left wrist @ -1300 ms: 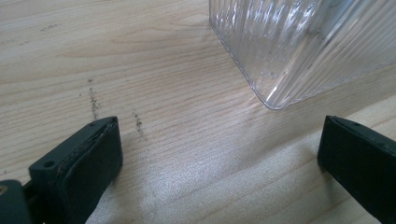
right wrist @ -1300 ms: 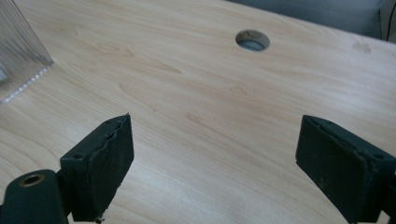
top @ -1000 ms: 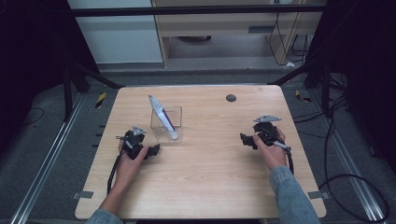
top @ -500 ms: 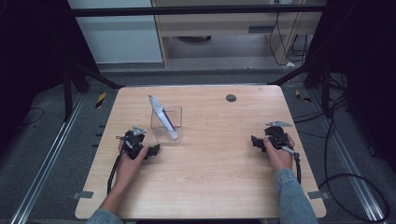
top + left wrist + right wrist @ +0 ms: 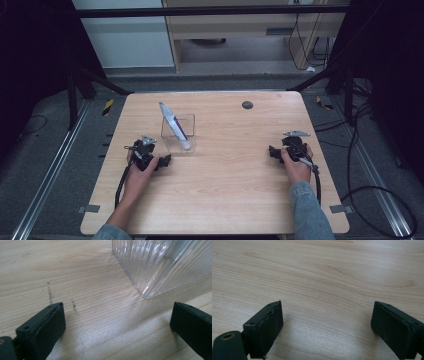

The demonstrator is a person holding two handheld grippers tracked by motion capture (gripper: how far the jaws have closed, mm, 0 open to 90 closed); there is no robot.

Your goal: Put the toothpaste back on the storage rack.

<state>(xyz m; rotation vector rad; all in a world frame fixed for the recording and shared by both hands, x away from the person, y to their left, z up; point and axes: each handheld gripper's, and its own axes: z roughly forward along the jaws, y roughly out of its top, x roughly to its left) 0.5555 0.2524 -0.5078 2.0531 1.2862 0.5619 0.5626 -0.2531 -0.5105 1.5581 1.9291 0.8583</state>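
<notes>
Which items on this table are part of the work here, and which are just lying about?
In use:
- clear ribbed holder, nearest the left gripper
- tube leaning inside it
- right gripper, open over bare wood

Lying about:
- dark round spot near the table's far edge

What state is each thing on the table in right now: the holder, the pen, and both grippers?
Clear holder: upright on the table, untouched.
Pen: inside the holder, leaning, top end sticking out.
Left gripper: open, nothing between its jaws, just short of the holder.
Right gripper: open, nothing between its jaws, low over bare wood.
</notes>
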